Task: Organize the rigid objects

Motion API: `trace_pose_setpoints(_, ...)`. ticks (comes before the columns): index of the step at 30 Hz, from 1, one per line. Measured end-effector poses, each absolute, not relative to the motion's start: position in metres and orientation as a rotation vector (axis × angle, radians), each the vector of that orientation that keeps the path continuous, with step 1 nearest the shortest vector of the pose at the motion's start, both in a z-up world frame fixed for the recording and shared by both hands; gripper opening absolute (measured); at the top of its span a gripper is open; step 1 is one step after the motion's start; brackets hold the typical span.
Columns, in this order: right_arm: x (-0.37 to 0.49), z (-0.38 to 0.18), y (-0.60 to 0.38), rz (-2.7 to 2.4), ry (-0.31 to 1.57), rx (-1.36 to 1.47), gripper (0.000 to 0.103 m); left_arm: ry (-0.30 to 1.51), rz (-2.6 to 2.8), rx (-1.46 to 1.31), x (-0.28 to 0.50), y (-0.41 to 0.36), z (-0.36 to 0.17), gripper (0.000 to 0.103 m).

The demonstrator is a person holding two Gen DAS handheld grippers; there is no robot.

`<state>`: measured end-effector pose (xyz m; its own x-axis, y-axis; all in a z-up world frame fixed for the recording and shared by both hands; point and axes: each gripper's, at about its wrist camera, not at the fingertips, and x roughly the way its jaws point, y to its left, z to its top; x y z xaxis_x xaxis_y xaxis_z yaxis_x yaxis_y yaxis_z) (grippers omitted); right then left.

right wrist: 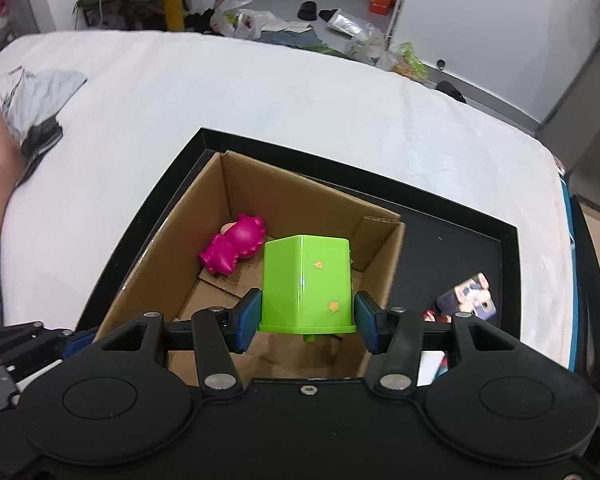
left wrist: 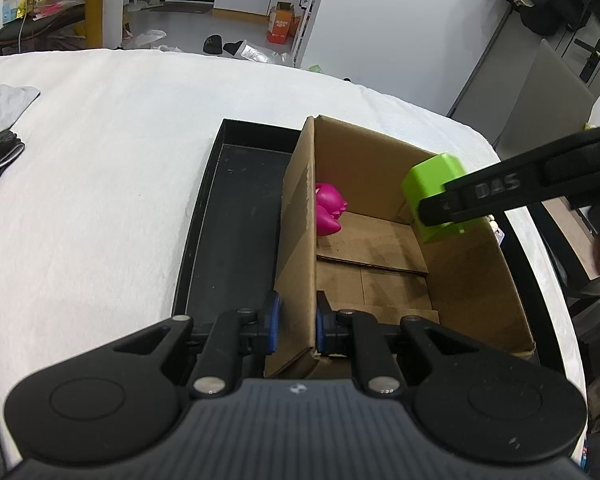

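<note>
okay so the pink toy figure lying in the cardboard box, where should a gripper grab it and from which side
Judging by its pose, grip the magenta plastic toy figure across its rounded head, coming straight down from above. It lies on its side on the floor of the brown cardboard box, in the far corner with walls close on two sides, so only the open top gives room. The head looks widest and smoothest; the frilly body offers less flat surface.

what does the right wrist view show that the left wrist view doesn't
Only the right wrist view shows yellow stars on the green box, small toys lying in the black tray to the right of the cardboard box, and the right claw straddling the green box. Only the left wrist view shows the left claw closed on the cardboard box's wall. Both show the pink toy inside the cardboard box and the white table.
</note>
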<state>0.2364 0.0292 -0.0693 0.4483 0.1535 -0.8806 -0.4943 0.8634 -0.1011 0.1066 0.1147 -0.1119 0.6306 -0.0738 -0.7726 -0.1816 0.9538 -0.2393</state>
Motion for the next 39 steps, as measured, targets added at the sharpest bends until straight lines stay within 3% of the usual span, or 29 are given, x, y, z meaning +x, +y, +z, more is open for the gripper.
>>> trace_pose_setpoints(16,0.234,-0.084,0.055,0.521,0.895,-0.585,0.051,0.901,0.061,-0.335,0.109,0.118,-0.112,0.017)
trace_pose_setpoints(23,0.236,-0.076,0.045,0.494,0.908,-0.559,0.055,0.899,0.059,-0.333,0.108,0.119,-0.113,0.017)
trace_pose_setpoints(26,0.232,-0.071,0.040,0.482,0.907,-0.541,0.063,0.904,0.061,-0.330,0.109,0.119,-0.116,0.016)
trace_pose_setpoints(32,0.223,-0.056,0.021,0.470,0.911,-0.466,0.070,0.921,0.068,-0.340,0.112,0.118,-0.113,0.017)
trace_pose_setpoints(39,0.213,-0.037,-0.015,0.436,0.894,-0.380,0.070,0.968,0.091,-0.354,0.117,0.118,-0.112,0.017)
